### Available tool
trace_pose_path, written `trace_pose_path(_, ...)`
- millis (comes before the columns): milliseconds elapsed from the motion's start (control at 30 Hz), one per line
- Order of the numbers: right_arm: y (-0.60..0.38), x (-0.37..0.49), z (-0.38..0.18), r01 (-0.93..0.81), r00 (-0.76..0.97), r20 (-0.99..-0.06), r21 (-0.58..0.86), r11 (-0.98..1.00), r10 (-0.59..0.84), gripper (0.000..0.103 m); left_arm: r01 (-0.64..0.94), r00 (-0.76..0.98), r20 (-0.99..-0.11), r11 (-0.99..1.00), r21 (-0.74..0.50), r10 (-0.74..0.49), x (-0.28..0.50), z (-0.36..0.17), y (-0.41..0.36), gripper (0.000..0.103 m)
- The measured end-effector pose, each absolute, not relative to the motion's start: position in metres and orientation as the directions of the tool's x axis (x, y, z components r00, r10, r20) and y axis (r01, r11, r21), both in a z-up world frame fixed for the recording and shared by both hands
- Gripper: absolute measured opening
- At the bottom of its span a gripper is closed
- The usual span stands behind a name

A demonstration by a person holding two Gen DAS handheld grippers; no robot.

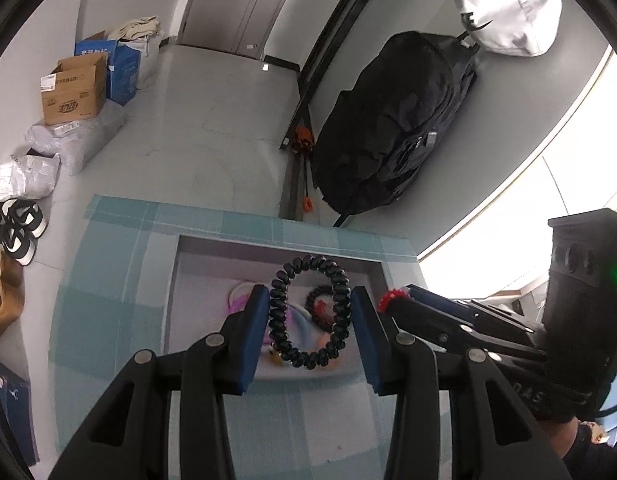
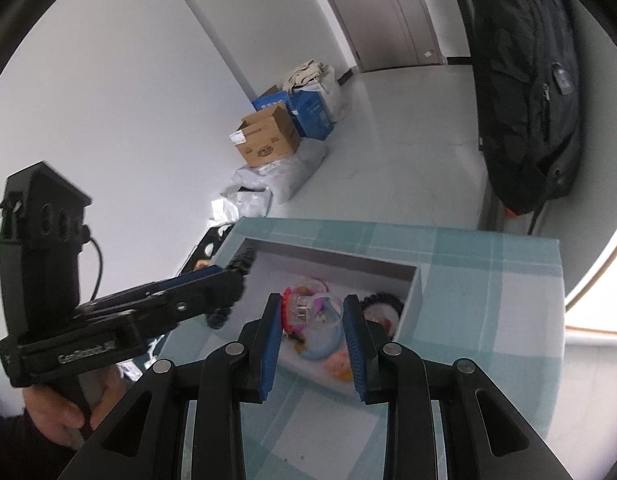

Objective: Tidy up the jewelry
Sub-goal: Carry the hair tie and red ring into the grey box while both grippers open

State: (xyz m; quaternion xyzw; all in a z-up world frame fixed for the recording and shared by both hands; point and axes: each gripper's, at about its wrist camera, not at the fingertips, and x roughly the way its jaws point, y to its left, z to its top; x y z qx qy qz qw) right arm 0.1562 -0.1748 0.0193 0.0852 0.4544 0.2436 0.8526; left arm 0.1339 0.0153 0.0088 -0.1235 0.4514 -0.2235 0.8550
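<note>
Gripping a black beaded bracelet (image 1: 309, 311) between its blue pads, the left gripper (image 1: 310, 318) holds the ring upright above a shallow white rectangular tray (image 1: 276, 246), each side of the loop pressed against a finger. The right gripper (image 2: 311, 330), seen from its own camera, pinches a clear-beaded bracelet with a red ruffled trim (image 2: 304, 308) over the same tray; from the left camera only the red tip shows at its closed fingers. Inside the tray lie a second black beaded ring (image 2: 382, 300) at the far right corner and several blurred pastel pieces, pink, pale blue and yellow, whose shapes cannot be made out. The tray sits on a table covered with a teal-and-white checked cloth (image 2: 488, 264). Beyond the table edge, a brown cardboard box (image 1: 74, 94) and a blue carton (image 1: 124, 70) stand against the white wall, and a large black backpack (image 1: 392, 124) rests on the grey floor.
</note>
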Motion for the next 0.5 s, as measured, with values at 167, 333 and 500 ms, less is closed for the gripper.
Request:
trace_pose_path(167, -0.174, 0.17, 0.007, -0.319, 0.458, -0.741, 0.378, 0.869, 0.491, 0.029, 0.278, 0.472, -0.719, 0.86, -0.429, -0.511, 0.146, 0.002, 0.018, 0.036)
trace_pose_path(333, -0.175, 0.18, 0.001, -0.304, 0.452, -0.746, 0.386, 0.871, 0.489, 0.029, 0.267, 0.436, -0.735, 0.855, -0.446, -0.519, 0.157, -0.008, 0.016, 0.036)
trace_pose_path(500, -0.179, 0.185, -0.004, -0.291, 0.446, -0.751, 0.393, 0.872, 0.487, 0.029, 0.281, 0.41, -0.742, 0.847, -0.45, -0.53, 0.161, -0.01, 0.009, 0.036)
